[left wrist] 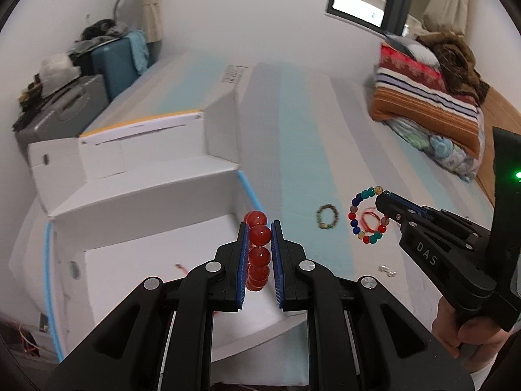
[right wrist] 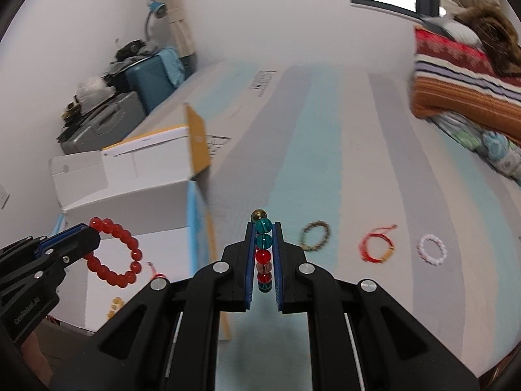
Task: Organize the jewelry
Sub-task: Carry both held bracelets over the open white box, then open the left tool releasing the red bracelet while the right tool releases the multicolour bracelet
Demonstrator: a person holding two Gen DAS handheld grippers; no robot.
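Striped in pale blue, grey and cream, the bed [left wrist: 302, 137] fills both of your views, its cover flat and matte. A stack of folded blankets [left wrist: 426, 97] sits at its far right corner, woven stripes over a floral quilt.

On the left stands an open white cardboard box [left wrist: 136, 195], flaps up, with a smooth pale floor. Only your right view shows a small yellow bead piece [right wrist: 115, 303] lying inside it, near a red thread scrap [right wrist: 156, 272].

Your left tongs [left wrist: 260, 228] are clamped on the red bracelet [left wrist: 259, 254], a ring of large glossy round beads, held in the air over the box's near right corner. Edge-on in the left view, it shows as a full circle in the right one.

Your right tongs [right wrist: 263, 228] are clamped on the mixed bracelet [right wrist: 263, 254], smaller glassy beads in teal, red, blue and amber, held above the bed. The left view shows its whole loop.

Loose on the cover lie a brown-green bracelet [right wrist: 315, 235], a red cord bracelet [right wrist: 376, 244] and, in the right view only, a white bead bracelet [right wrist: 431, 249]. The left view alone shows small silvery pieces [left wrist: 387, 270], too small to tell apart.
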